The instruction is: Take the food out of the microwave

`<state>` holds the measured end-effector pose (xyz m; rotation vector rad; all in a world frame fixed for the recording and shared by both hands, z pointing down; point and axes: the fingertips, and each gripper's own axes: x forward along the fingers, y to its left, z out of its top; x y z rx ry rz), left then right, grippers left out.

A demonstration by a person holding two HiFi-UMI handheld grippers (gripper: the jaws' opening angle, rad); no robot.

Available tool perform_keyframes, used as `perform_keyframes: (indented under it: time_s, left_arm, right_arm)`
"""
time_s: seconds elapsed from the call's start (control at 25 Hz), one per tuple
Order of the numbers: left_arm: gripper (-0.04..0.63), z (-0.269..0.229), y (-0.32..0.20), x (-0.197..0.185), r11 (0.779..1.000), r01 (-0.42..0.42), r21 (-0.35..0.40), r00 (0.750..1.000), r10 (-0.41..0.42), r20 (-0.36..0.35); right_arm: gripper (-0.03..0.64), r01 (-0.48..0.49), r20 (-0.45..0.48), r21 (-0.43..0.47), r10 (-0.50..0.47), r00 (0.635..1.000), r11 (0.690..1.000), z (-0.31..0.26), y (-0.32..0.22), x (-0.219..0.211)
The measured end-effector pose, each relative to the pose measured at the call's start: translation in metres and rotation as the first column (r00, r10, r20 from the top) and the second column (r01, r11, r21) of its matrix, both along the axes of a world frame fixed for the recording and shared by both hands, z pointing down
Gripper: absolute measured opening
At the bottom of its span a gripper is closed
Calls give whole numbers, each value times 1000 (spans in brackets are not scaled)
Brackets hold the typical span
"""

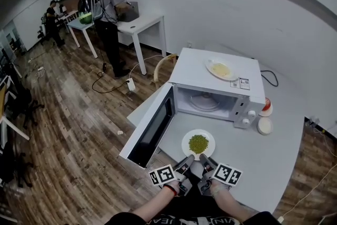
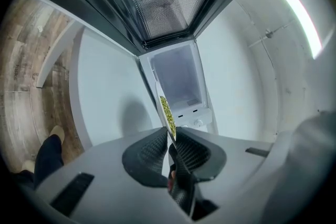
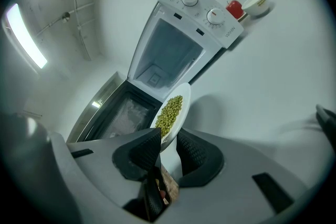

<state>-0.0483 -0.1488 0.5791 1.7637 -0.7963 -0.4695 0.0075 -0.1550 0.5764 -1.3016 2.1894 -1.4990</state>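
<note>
A white plate of green peas [image 1: 198,144] sits over the grey table [image 1: 274,166], just in front of the white microwave [image 1: 218,87]. The microwave's door [image 1: 152,126] hangs wide open to the left and its cavity holds only the glass turntable. My left gripper [image 1: 183,165] and right gripper [image 1: 207,162] meet side by side at the plate's near rim. In the left gripper view the plate [image 2: 167,110] runs edge-on into the shut jaws [image 2: 170,147]. In the right gripper view its rim [image 3: 170,113] is pinched too [image 3: 167,147]. Whether the plate touches the table is unclear.
A second plate with pale food [image 1: 221,68] lies on top of the microwave. A red-capped container [image 1: 267,106] and a white bowl [image 1: 265,125] stand to the microwave's right. A person [image 1: 108,8] works at a white table far back left. Wood floor lies left.
</note>
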Motion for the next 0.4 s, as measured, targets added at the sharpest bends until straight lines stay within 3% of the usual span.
perform_keyframes:
  time_s: [0.4]
  left_arm:
    - [49, 4, -3, 3, 1000, -25, -17, 1000, 25, 5]
  right_arm:
    - [101, -21, 2, -20, 21, 1000, 1000, 5, -2, 4]
